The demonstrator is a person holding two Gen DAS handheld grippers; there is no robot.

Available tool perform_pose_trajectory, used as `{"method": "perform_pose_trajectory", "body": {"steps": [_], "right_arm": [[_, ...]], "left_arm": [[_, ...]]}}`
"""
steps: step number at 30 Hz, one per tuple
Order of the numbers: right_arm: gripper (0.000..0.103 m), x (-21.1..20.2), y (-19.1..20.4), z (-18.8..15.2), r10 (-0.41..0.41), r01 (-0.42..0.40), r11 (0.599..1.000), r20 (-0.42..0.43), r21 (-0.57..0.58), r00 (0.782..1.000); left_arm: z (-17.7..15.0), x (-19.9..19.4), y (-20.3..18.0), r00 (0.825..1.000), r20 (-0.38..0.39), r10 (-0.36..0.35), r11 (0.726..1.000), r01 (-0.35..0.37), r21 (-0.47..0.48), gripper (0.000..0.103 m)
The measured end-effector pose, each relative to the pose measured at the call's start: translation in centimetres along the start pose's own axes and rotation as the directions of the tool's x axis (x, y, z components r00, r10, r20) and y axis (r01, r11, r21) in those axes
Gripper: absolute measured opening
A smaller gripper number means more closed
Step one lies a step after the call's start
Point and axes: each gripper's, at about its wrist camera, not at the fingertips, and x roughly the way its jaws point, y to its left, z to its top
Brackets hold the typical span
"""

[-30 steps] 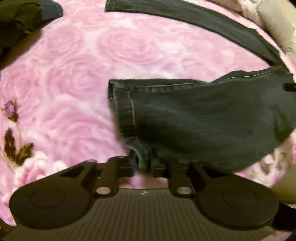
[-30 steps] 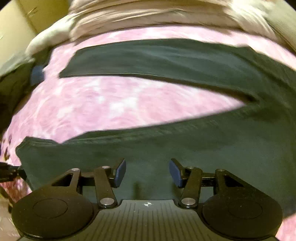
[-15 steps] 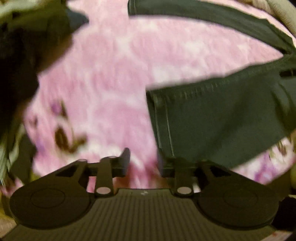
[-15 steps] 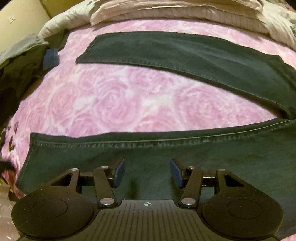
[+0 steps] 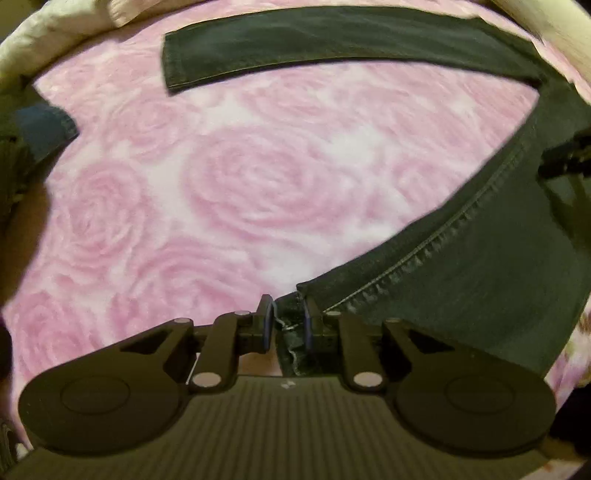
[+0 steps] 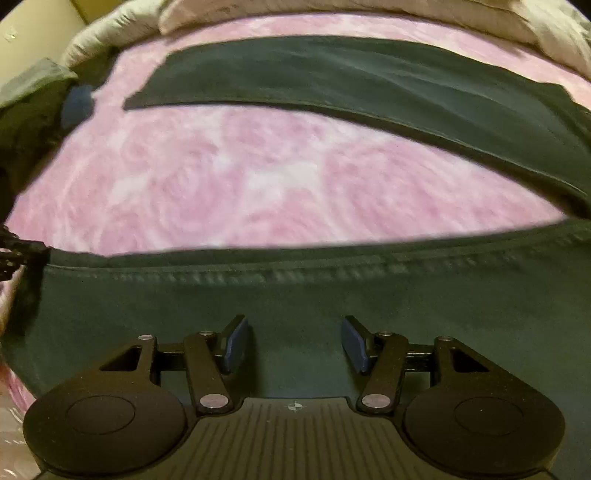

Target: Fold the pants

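Left hand-held gripper [image 5: 287, 325] pinching pants [image 5: 480, 266] hem

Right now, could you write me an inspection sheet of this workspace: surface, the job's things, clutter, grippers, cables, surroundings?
Surface: pink rose-print blanket, spread flat.
Job's things: dark denim pants; near leg runs under both grippers, far leg lies flat beyond, apart from it.
Clutter: dark clothing heap with a blue patch at the blanket's left edge.
Grippers: left gripper has just closed on the near leg's hem corner; right gripper open above the near leg, nothing between its pads.
Cables: nothing seen.
Surroundings: pale bedding bunched along the far side; cream wall at left.
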Motion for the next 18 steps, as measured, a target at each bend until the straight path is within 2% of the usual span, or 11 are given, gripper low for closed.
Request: {"method": "perform_pose_trajectory", "body": {"steps": [4,6,7,9,12,15,18], "right_arm": [[0.054,-0.1,-0.8,0.0,0.025,-0.025,0.999,0.017,0.023,1.0],[0.054,-1.1,-1.8,-1.1,-0.011,0.01,0.999,0.011,0.038,1.0],[0.054,-1.7,-2.8,-1.9,-0.038,0.038,0.998,0.0,0.059,0.999],[0.054,-3.1,-5.4,-3.7,-0.08,0.082,0.988,-0.023,0.129,0.997],[0.054,-5.7,-9.9,-6.8,-0.169,0.183,0.952,-0.075,0.246,0.983],[0.054,-8.7,-14.1,-9.6,-0.269,0.315,0.882,-0.174,0.35,0.947],[0.054,-13.1,-16.2,-11.3,-0.279,0.317,0.868,-0.152,0.382,0.948]], "left_arm": [[0.1,-0.2,-0.3,1.0,-0.009,0.011,1.0,-0.011,0.001,0.014],[0.0,-0.5,-0.1,1.0,-0.019,0.019,1.0,-0.019,-0.021,0.016],[0.0,-0.8,-0.2,0.999,-0.028,0.033,0.999,-0.033,-0.026,0.019],[0.0,-1.7,-0.4,0.996,-0.042,0.078,0.997,-0.079,-0.022,0.019],[-0.1,-4.3,-1.0,0.992,-0.043,0.116,0.993,-0.117,-0.023,0.02],[0.0,-7.5,-2.8,0.99,-0.029,0.139,0.989,-0.141,-0.041,0.023],[0.3,-10.6,-5.9,0.989,-0.014,0.145,0.987,-0.145,-0.069,0.031]]}}
